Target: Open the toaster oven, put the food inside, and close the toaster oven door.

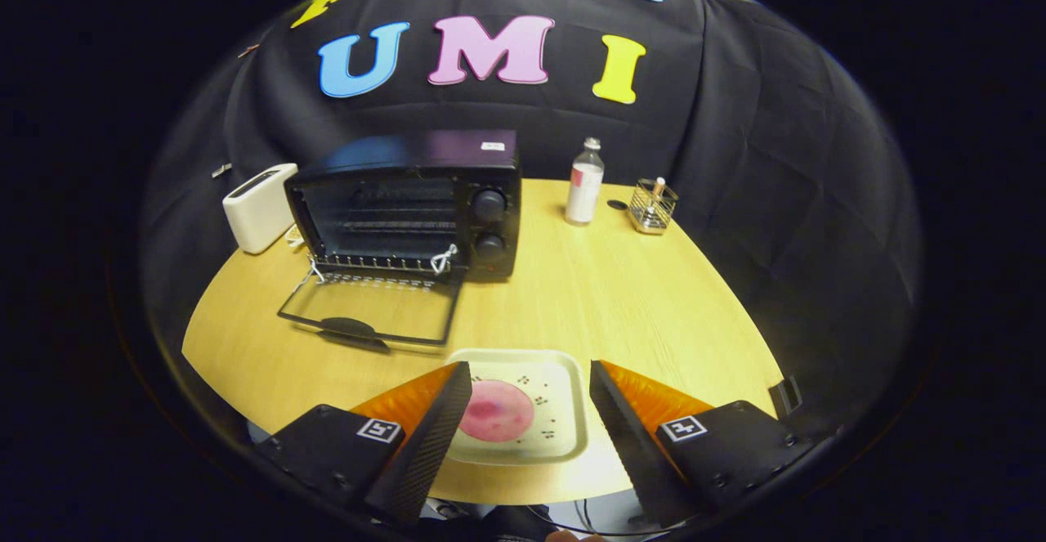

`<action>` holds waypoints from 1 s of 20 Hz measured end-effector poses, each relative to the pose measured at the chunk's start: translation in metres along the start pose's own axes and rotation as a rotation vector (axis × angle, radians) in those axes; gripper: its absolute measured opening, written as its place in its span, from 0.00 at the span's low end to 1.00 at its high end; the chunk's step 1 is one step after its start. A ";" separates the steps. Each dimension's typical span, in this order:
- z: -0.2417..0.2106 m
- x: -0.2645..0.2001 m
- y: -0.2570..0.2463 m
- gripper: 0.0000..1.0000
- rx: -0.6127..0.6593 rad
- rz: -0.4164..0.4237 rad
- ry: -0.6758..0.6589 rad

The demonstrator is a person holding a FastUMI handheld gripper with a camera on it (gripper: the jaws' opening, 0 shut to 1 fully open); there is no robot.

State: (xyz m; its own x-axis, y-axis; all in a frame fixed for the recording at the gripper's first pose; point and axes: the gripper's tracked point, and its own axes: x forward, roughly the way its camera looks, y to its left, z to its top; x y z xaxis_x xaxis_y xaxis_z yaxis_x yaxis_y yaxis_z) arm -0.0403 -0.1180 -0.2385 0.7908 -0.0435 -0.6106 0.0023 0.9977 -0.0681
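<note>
Pink food [495, 411] on white tray [564, 378], gripper [529, 399] spread wide (holding nothing), toaster oven [409, 203] door down

Wood-grain table [621, 297] — glossy black toaster oven [425, 199].

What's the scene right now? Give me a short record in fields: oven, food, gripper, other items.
oven: toaster oven at the back of the table, door folded down flat, rack bare
food: round pink piece on a pale tray, in front of the open door
gripper: gripper open, fingers either side of the tray, holding nothing
other items: white toaster left of the oven; bottle and wire holder to its right
</note>
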 end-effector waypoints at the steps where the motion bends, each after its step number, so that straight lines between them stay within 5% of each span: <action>1: -0.007 0.007 -0.008 0.98 0.003 0.007 0.038; 7: -0.065 0.034 -0.029 0.98 0.040 0.111 0.280; 12: -0.081 0.054 -0.017 0.97 0.122 0.292 0.383; 14: -0.088 0.064 -0.022 0.82 0.143 0.312 0.423; 18: -0.086 0.072 -0.023 0.77 0.227 0.358 0.460; 20: -0.088 0.075 -0.026 0.62 0.232 0.343 0.482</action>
State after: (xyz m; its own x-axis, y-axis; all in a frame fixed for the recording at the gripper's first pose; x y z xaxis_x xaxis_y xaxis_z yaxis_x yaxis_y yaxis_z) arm -0.0350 -0.1518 -0.3521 0.4060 0.3159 -0.8576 -0.0266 0.9421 0.3344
